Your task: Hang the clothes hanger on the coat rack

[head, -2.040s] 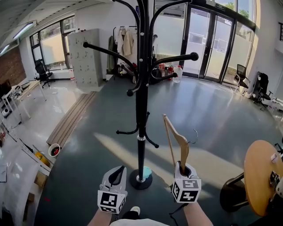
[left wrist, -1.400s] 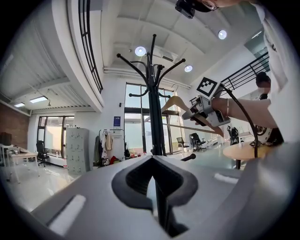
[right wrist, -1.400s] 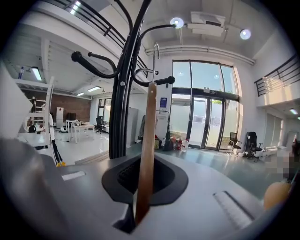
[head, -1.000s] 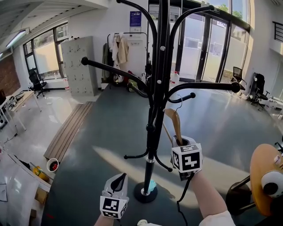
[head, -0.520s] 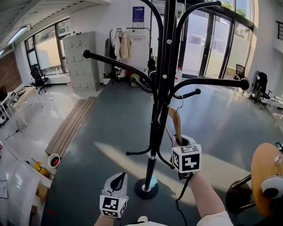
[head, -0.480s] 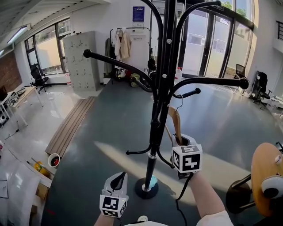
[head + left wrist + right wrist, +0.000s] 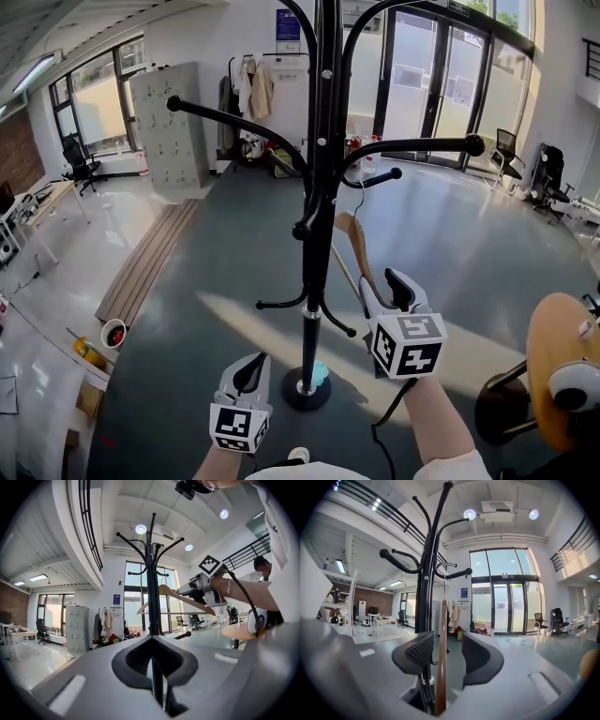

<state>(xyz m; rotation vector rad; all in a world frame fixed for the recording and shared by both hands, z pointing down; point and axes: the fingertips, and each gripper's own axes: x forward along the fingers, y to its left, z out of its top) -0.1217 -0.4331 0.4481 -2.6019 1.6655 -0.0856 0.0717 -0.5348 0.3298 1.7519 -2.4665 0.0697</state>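
Left claw, lowest and nearest the person: jaws together, nothing between them. Right claw, raised to the right of the pole: jaws apart, the light-brown wooden clothes hanger standing upright between them, close by the left pad, unclamped. The hanger's wire hook curls over a short arm of the black metal coat rack, whose round base sits on the grey floor. Beyond: grey locker cabinet and glass doors.
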